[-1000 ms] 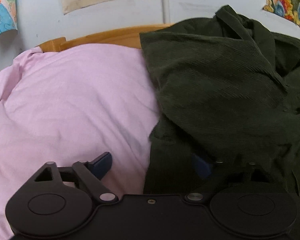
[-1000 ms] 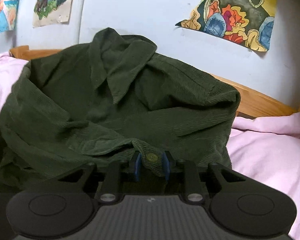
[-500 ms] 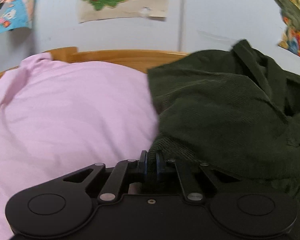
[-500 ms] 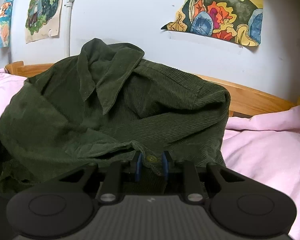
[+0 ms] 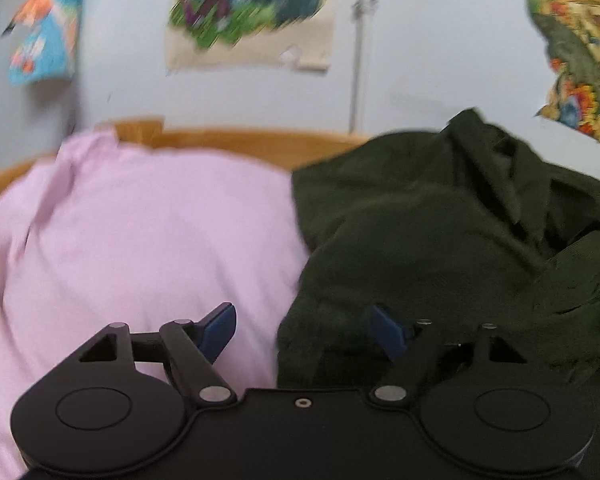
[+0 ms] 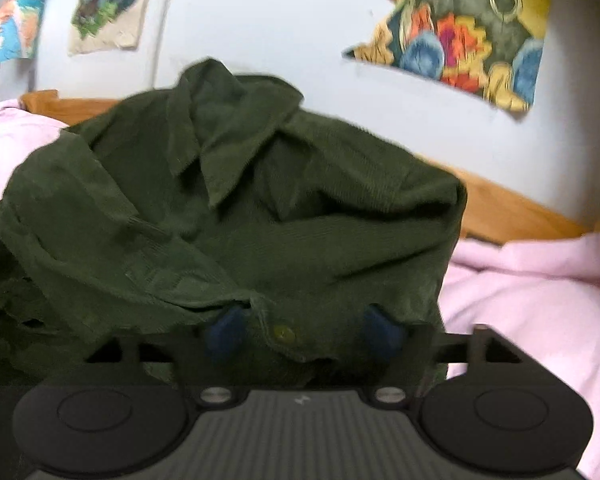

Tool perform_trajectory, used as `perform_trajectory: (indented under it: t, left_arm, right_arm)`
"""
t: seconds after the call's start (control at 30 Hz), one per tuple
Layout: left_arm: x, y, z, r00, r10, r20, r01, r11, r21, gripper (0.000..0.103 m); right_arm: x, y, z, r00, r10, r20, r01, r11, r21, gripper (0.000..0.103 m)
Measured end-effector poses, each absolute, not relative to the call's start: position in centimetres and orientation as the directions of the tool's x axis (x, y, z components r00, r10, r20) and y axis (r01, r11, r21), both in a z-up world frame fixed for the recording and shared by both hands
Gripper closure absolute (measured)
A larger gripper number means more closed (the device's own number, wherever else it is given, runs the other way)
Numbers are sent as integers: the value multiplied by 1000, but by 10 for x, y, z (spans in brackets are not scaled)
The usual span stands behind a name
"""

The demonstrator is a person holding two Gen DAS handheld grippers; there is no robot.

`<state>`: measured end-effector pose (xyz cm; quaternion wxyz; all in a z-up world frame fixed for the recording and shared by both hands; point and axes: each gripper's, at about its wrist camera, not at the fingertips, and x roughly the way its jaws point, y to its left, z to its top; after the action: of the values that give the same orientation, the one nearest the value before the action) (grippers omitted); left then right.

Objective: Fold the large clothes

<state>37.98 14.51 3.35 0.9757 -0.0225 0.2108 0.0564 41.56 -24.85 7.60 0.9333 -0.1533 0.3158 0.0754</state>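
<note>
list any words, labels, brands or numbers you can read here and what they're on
None can be read.
Wall posters: colourful cartoon art only, motion-blurred; any lettering is unreadable.
Right gripper body: a small pale mark at its centre, too small to read.
Left gripper body: no text.
Green corduroy shirt and its button: no visible label.
Pink bedding: plain.

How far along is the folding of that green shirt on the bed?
Partly done, it seems: the green corduroy shirt lies bunched on the pink sheet, its sides apparently turned inward and its collar on top. Nothing is in hand: the left hand-held gripper and right hand-held gripper are both open. Left to do: smoothing the rumpled lower edge and probably a final fold.
</note>
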Motion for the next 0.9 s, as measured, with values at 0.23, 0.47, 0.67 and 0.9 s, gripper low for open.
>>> perform_trajectory:
  t: [0.23,0.47,0.67,0.9]
  left_arm:
    - [459,123,40,903,228,-365,-221,973,60,19]
    - [518,105,9,792,394,-467,-310,918,248,21]
    - [493,116,22,859,316,-403,-321,945,56,17]
    - [519,85,22,865,322,-386,-254,943,216,9]
  right_arm:
    - [407,-231,62,807,56,-587,-285,909,-305,0]
    - [412,-228,43,771,38,-636,-284,914,-291,0]
    - [409,-241,49,787,67,-614,-247,945,-213,0]
    - [404,-244,72,859,109,-500,-222,960,-171,0]
